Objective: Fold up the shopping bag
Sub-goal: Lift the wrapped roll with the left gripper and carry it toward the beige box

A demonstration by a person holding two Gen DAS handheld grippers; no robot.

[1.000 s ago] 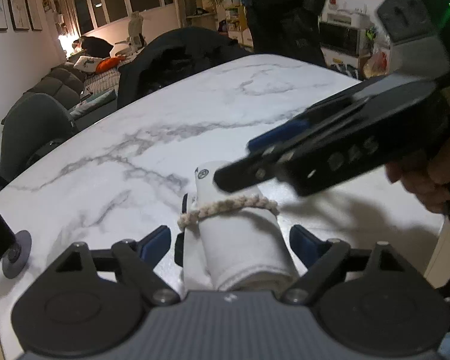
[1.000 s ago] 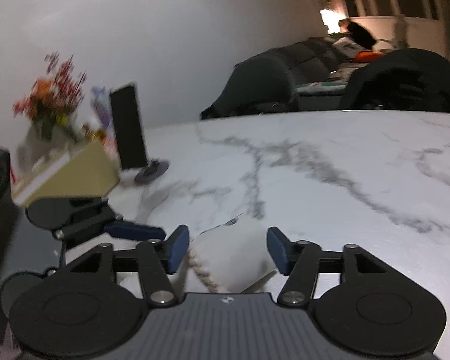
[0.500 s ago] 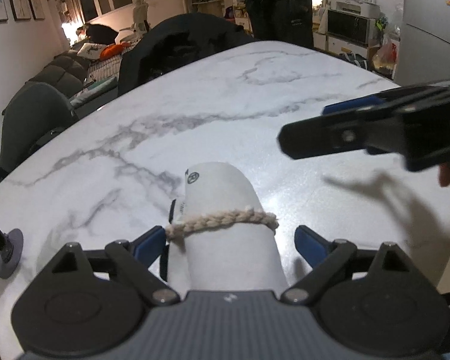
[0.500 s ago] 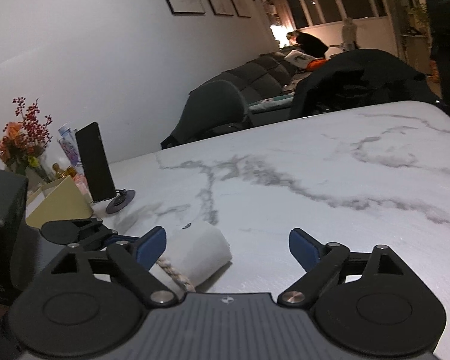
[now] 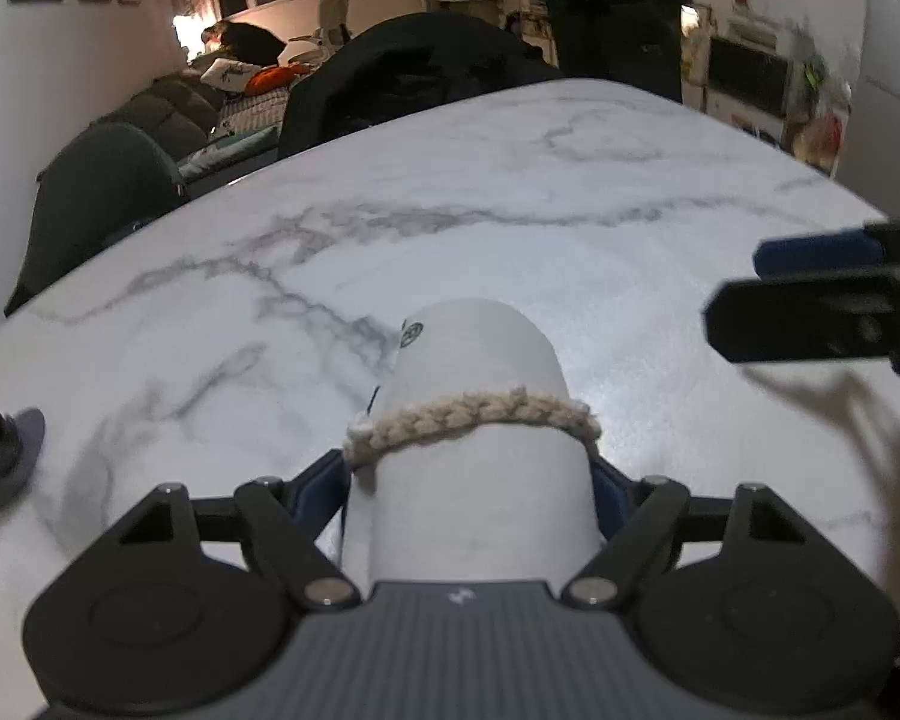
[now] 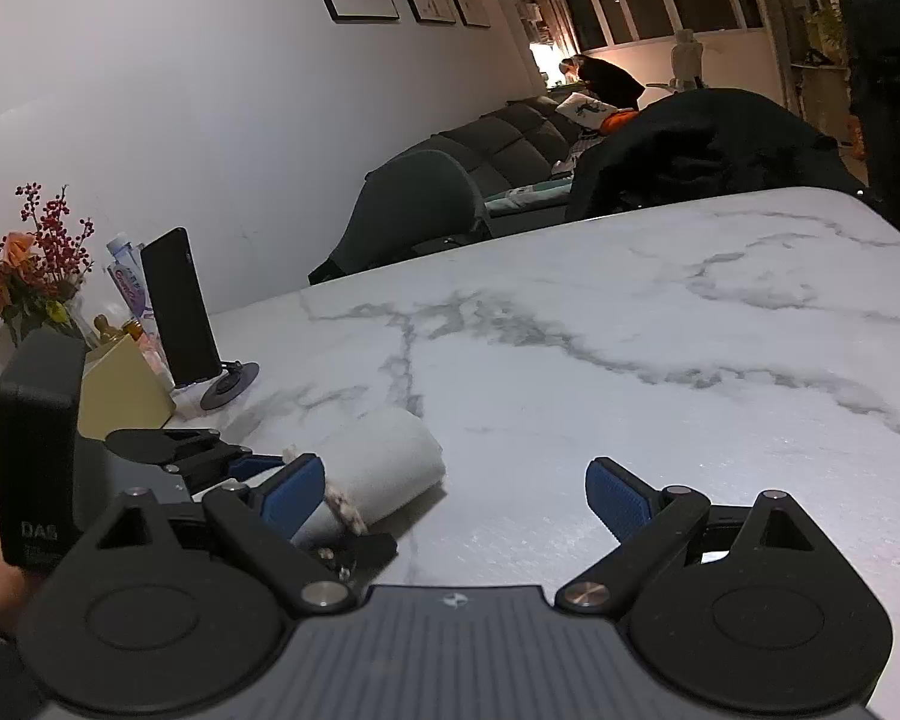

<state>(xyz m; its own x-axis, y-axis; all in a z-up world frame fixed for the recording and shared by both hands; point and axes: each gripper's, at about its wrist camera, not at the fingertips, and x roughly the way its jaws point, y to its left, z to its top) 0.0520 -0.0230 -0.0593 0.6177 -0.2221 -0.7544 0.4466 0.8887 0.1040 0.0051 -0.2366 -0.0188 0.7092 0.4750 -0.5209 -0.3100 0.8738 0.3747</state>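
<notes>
White marble with grey veins makes up the table (image 5: 510,192), and one bag (image 5: 474,420) lies on it, rolled into a short, pale cloth cylinder. One braided beige cord (image 5: 468,414) runs around the roll near its middle, and a small round dark mark shows on the cloth at its far end.

Two grippers are in view. From left to right in the left wrist view: a dark round stand base (image 5: 15,456) sits at the table's left edge, then the left gripper (image 5: 471,486) with the roll between its two blue pads, then the right gripper (image 5: 822,294) reaching in from the right edge, well apart from the roll and above its own shadow on the marble. The left gripper's jaws press against the roll's two sides just behind the cord, so it grips the bag, whose far end points away along the table.

In the right wrist view, from left to right: one bunch of red and orange flowers (image 6: 36,264), one yellowish box (image 6: 126,390), one black phone (image 6: 180,306) upright on its stand, then the left gripper (image 6: 234,468) holding the bag (image 6: 390,462), whose free end lies on the marble. The right gripper (image 6: 456,492) stands wide open with nothing between its pads; the roll lies just beyond its left pad, outside the gap. Two dark chairs stand at the far side of the table.
</notes>
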